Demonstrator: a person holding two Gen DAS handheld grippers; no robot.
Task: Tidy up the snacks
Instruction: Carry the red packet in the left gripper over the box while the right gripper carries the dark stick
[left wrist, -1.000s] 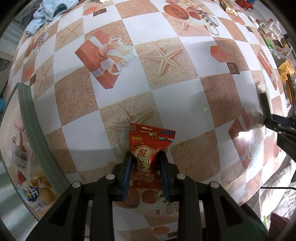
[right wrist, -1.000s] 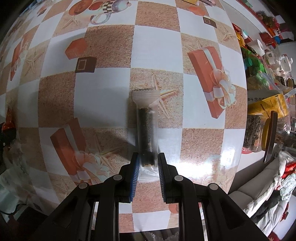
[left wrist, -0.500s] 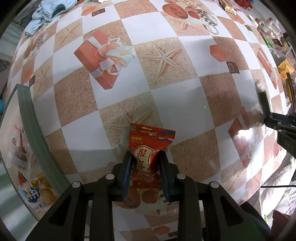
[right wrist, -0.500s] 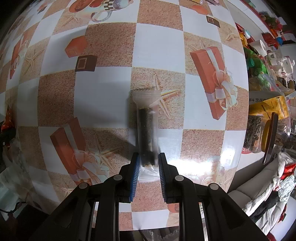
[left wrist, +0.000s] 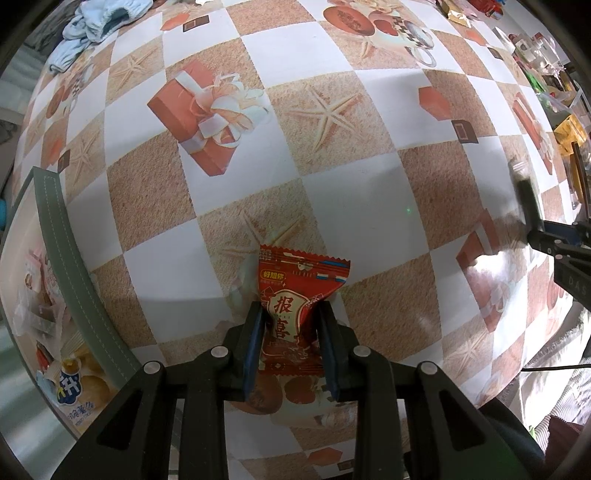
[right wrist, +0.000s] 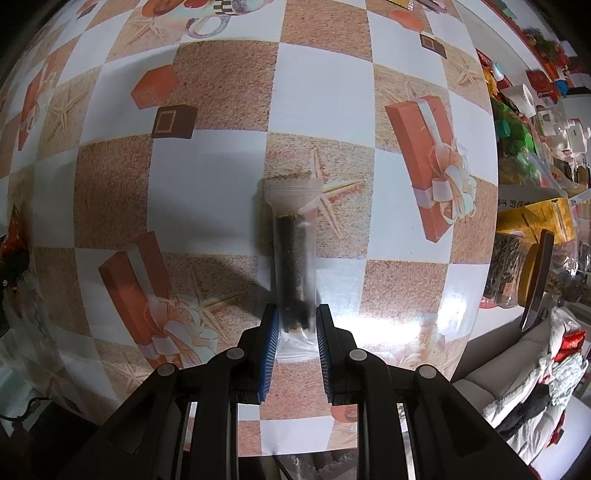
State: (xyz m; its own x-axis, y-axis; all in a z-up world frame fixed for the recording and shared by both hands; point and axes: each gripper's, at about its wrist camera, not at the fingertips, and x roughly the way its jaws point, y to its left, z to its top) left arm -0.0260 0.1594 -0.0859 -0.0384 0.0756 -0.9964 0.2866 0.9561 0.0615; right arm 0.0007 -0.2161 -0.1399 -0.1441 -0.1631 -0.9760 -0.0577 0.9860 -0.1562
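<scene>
Surface: a table under a glossy checked tablecloth [left wrist: 236, 288], white squares alternating with sand-textured tan ones, printed with starfish, red gift boxes with cream bows, chocolates and cups. Glare patch at lower right of the right wrist view.

Left wrist view, upper left: a heap of pale blue cloth [left wrist: 92, 22] at the table's far edge. Left edge: a grey-green stitched rim of a bin [left wrist: 66, 266], with packaged snacks visible inside it, a chip bag among them. Upper right: clutter of small boxes and packets, too small to identify.

Right wrist view, right edge: crowded shelf or counter with a yellow carton [right wrist: 532, 218], green bags and white jars; a grey sofa with piled clothes at lower right.

Left gripper [left wrist: 291, 321]: low centre of frame, pointing forward over the cloth, its blue-padded jaws clamped on the waist of a red snack packet [left wrist: 295, 280] with Chinese characters; the packet's serrated top flares above the fingertips.

Right gripper [right wrist: 294, 325]: same low-centre pose, jaws pinched on the near end of a long clear-wrapped dark snack stick [right wrist: 293, 258], which extends away along the cloth over a tan square. This gripper also shows at the right edge of the left wrist view.
</scene>
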